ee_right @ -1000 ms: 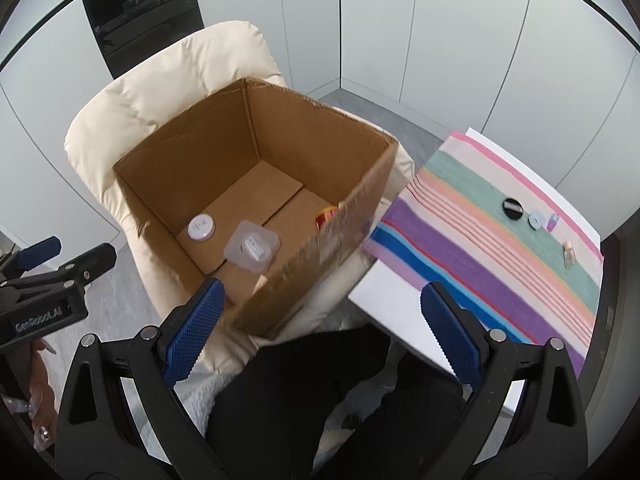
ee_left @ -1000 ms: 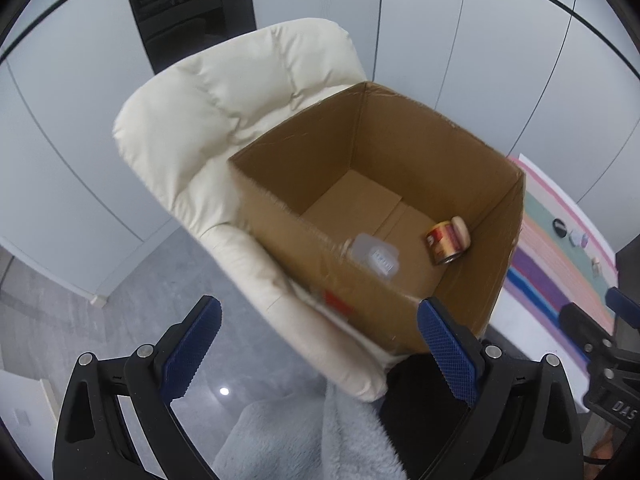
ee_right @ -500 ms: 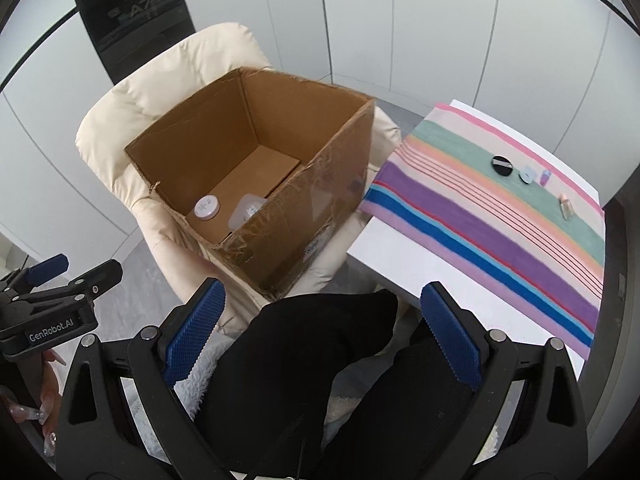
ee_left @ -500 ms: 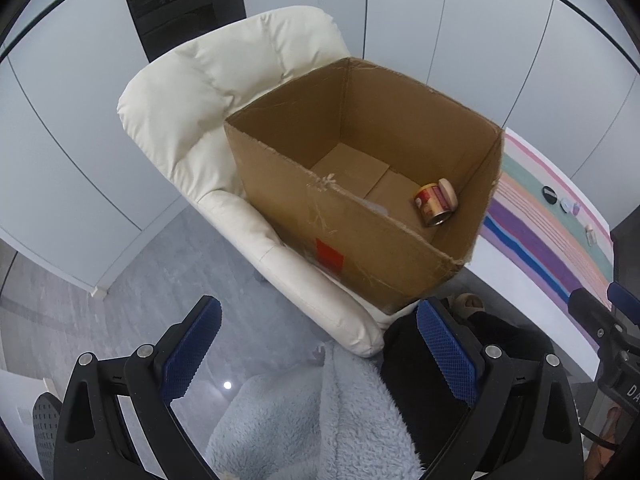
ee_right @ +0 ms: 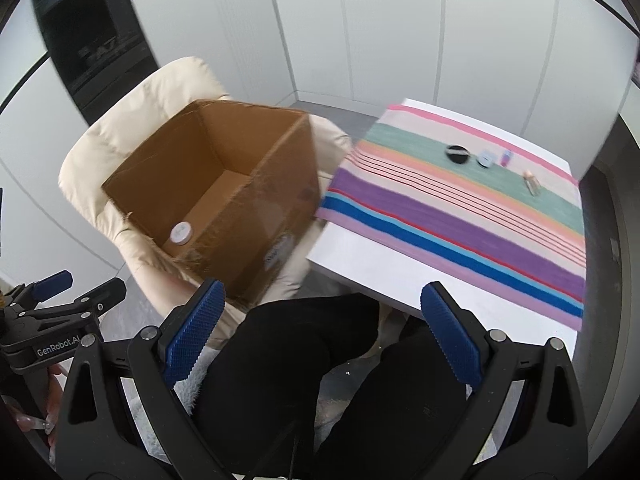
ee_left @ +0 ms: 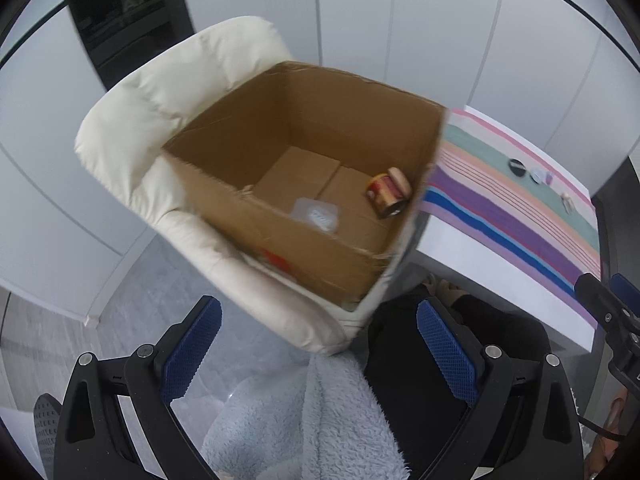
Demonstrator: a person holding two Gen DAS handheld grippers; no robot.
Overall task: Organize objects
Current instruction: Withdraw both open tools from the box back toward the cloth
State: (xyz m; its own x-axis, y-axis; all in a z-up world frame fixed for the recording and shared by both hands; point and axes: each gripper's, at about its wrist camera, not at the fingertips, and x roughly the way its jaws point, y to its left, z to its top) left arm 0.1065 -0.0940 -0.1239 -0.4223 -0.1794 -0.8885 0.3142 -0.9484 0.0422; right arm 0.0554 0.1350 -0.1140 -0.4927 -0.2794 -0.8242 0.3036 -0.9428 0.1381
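While we hold both tools low over our lap, the left hand-held gripper [ee_left: 318, 344] stands wide open with nothing between its blue pads, and the right hand-held gripper [ee_right: 320, 334] is spread just as wide and is also empty. At about 12 o'clock from the left one, a cardboard box [ee_left: 304, 184] sits open on a cream armchair [ee_left: 168, 120]. Inside it, in the left wrist view, a red and gold can [ee_left: 386, 196] lies on its side near the wall at 3 o'clock, and a clear plastic container [ee_left: 318, 216] rests on the floor of the box by the near wall. The right wrist view shows a small white-lidded jar [ee_right: 181, 233] in the near corner of the box. At roughly 2 o'clock from the right tool, a striped cloth [ee_right: 460, 208] covers the counter [ee_right: 360, 268] just beside the box. On its green band, in a loose row well apart from the box, lie a black round compact [ee_right: 457, 153], a pale blue round lid [ee_right: 486, 158], a small purple bottle [ee_right: 506, 157] and a slim tan tube [ee_right: 531, 184]. Our black trousers [ee_right: 304, 360] fill the space below the right tool.
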